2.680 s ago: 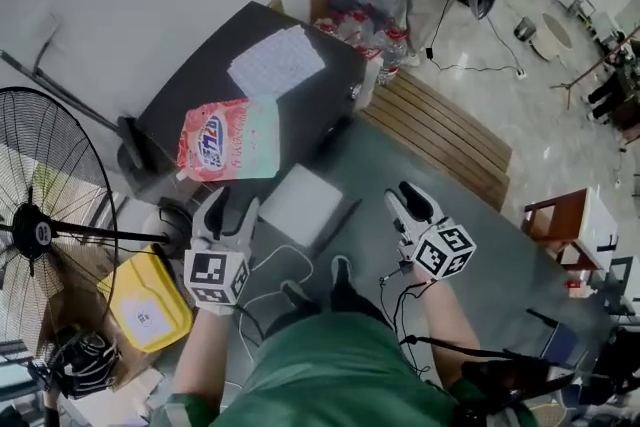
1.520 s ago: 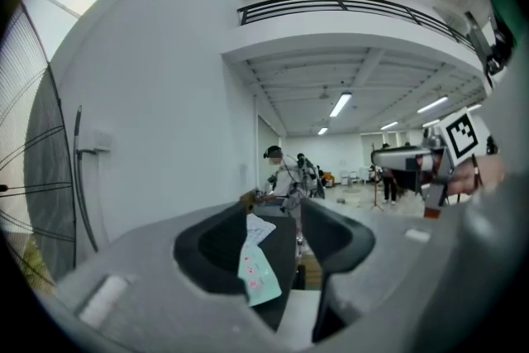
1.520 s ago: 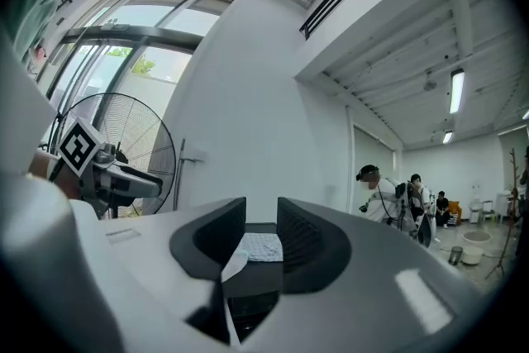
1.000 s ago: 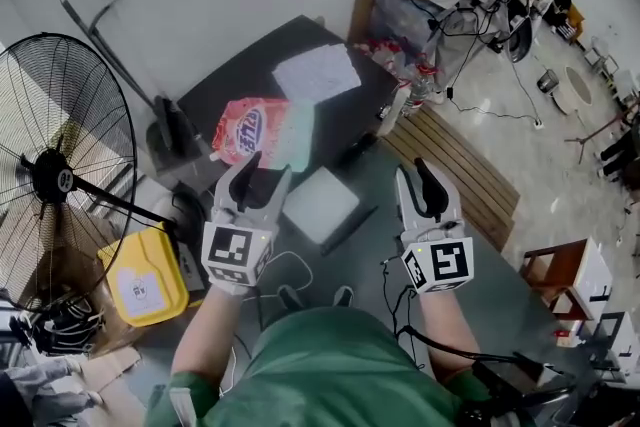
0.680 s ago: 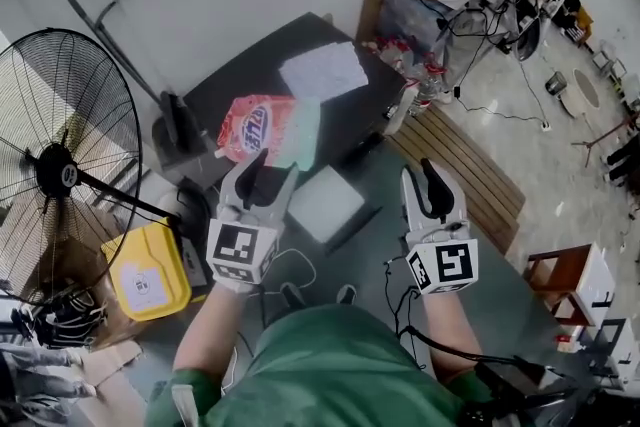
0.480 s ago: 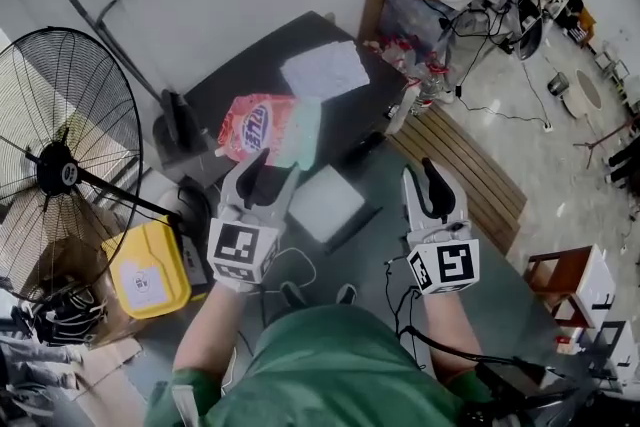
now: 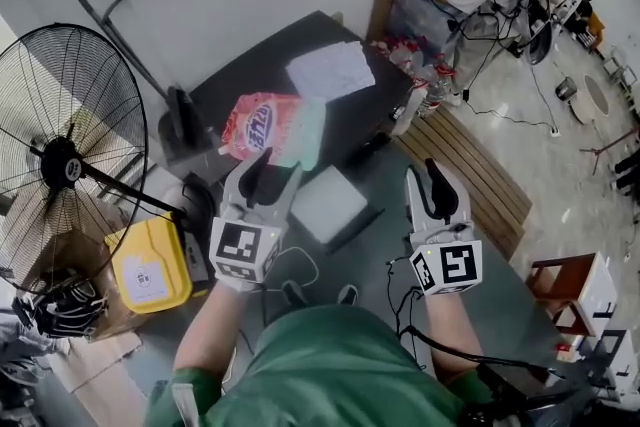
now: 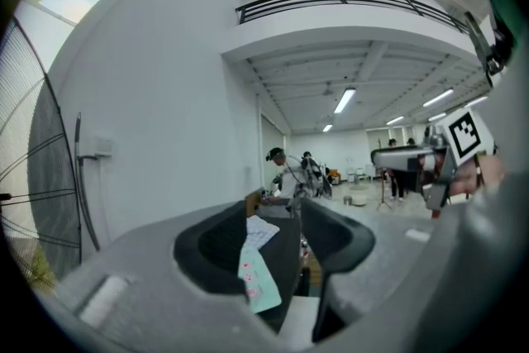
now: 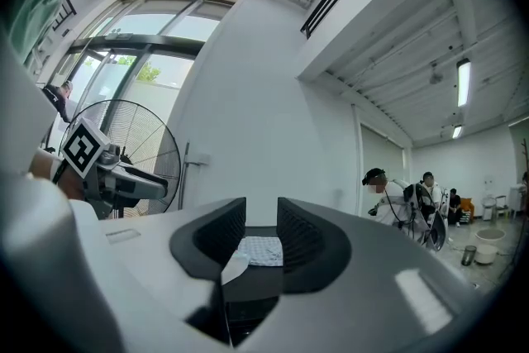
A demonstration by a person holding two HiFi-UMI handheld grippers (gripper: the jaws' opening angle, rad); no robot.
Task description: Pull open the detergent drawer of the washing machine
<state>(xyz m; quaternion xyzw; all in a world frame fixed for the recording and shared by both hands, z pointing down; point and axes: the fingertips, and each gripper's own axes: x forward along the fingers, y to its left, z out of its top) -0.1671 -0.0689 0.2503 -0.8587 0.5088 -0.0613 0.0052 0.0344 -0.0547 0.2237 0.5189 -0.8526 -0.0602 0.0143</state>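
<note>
You are holding both tools out in front of you, side by side and well apart, in the lower middle of the head view. Your left tool (image 7: 272,171) is hanging released. Its two jaws are standing apart in a V and nothing is sitting between them. Your right tool (image 7: 426,179) is clenched. Its jaws are pressing close together and are not gripping anything.

The washing machine (image 7: 245,70) is showing as a dark box in the upper middle of the frame, against the white wall. It is sitting ahead of both tools, and neither tool is touching it. Its drawer is not showing clearly in any view.

A pink and red soap bag (image 7: 262,127) is lying flat on top of the machine, just above your left tool in the frame. A white cloth (image 7: 330,70) is lying farther back on the same top. In the left gripper view the bag is peeking through the gap between the jaws. In the right gripper view the cloth is showing past the jaws.

A white box (image 7: 325,203) is sitting between your two tools in the frame, on the grey floor. A big fan (image 7: 60,165) is standing at the left edge, and a yellow box (image 7: 148,265) is sitting below it. Wooden slats (image 7: 470,165) are lying to the right of the middle.
</note>
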